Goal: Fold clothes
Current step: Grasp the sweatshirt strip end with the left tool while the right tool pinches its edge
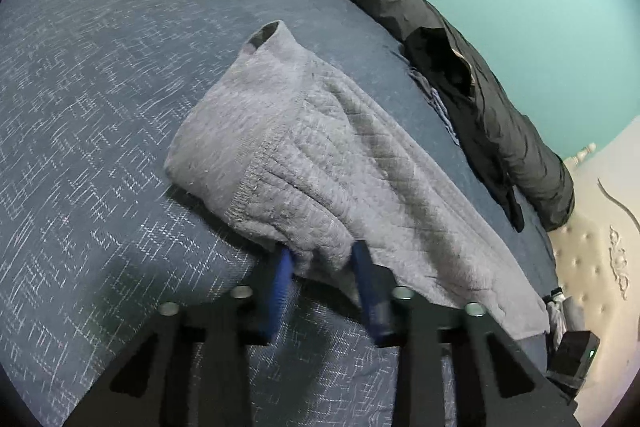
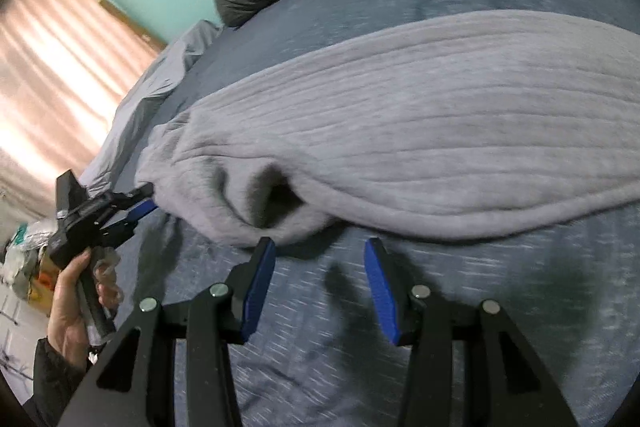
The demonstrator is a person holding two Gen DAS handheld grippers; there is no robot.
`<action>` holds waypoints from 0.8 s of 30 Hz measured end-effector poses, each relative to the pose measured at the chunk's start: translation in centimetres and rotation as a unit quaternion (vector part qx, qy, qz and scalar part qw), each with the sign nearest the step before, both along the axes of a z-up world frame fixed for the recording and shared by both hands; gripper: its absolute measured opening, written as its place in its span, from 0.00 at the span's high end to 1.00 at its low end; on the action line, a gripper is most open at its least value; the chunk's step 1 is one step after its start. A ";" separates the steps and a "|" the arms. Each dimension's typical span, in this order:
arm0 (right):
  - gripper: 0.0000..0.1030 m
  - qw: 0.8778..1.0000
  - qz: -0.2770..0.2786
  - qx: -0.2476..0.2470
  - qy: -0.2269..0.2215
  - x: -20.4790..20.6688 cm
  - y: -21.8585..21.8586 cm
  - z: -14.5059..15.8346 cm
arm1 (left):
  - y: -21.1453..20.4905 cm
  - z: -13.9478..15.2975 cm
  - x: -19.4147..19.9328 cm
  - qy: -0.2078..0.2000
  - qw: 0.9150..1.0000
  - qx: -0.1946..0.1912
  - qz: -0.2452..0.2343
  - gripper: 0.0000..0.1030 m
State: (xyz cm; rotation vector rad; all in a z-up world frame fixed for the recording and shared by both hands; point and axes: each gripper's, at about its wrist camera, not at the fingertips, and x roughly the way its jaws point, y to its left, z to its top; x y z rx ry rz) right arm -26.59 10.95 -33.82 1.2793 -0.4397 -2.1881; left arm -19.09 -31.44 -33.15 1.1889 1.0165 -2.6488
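— Blue-grey bedspread (image 2: 440, 327) under both my grippers; where's the garment?
— Grey knit sweater (image 2: 420, 123) lies flat ahead of my right gripper (image 2: 320, 247), whose jaws stand apart, empty. My left gripper (image 1: 324, 259) is clamped on its ribbed hem, my hand (image 2: 76, 299) holding the handle

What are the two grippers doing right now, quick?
Left gripper: closed on the edge of the grey sweater.
Right gripper: open, holding nothing, just short of the sweater's edge.
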 end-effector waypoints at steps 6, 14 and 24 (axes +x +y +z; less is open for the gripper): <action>0.45 0.999 0.025 -0.034 0.018 -0.8 -3.0 0.7 | -0.6 0.1 0.6 0.014 1.000 0.006 -0.004 0.88; 0.92 0.998 0.026 -0.056 0.021 -1.4 -4.0 0.2 | -1.5 0.5 1.7 0.024 1.000 0.013 -0.002 0.88; 0.96 1.000 0.005 -0.010 0.021 4.3 -4.7 -0.4 | -1.5 0.9 1.2 0.031 0.999 0.011 0.006 0.89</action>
